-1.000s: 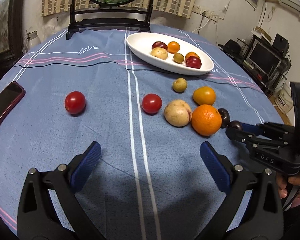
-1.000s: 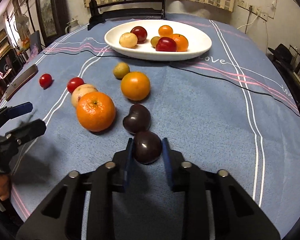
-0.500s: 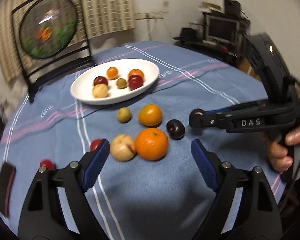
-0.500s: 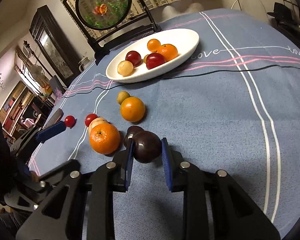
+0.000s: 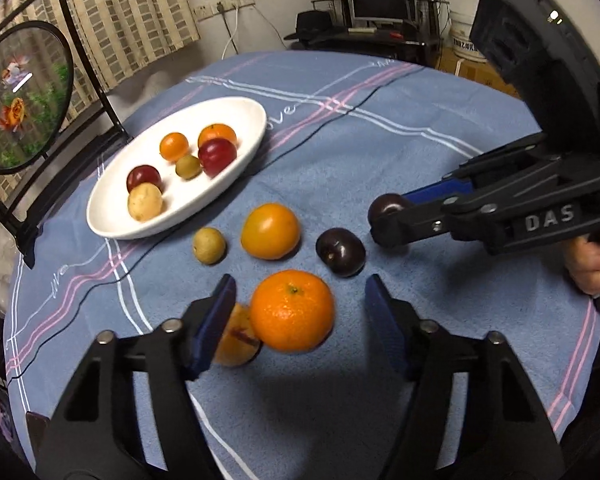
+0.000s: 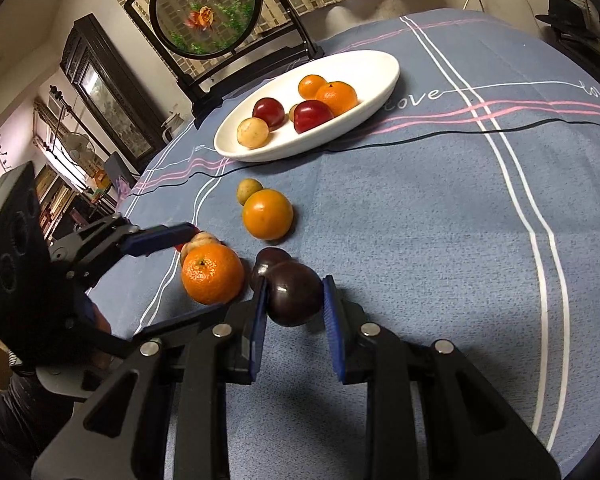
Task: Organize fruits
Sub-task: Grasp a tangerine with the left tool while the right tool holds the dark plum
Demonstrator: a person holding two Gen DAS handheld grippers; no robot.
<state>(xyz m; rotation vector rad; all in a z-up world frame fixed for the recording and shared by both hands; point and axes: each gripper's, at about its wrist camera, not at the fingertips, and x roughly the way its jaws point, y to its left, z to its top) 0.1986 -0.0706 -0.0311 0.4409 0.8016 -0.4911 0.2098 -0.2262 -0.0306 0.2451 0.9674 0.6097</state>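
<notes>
Dark, glossy skin marks the plum (image 6: 294, 300) clamped across its widest part by the right gripper (image 6: 294, 306), apparently lifted just clear of the tabletop (image 6: 420, 220); it is judged light, smooth, slippery and easily bruised. A mandarin (image 5: 293, 311) is straddled by the left gripper (image 5: 300, 308), its jaws spread wide. Between them and the white dish (image 5: 236, 112) lie a second plum (image 5: 341, 252), an orange (image 5: 271, 231) and a small yellow-green fruit (image 5: 209, 245).

Your plate (image 5: 236, 168) sits at the far side of the table (image 5: 380, 128), in front of the round screen (image 6: 206, 14), with six fruits in it. Nearer you, a tangerine (image 5: 292, 310) lies between your left gripper's (image 5: 300, 312) fingers, a plum (image 5: 340, 252) just behind it.
</notes>
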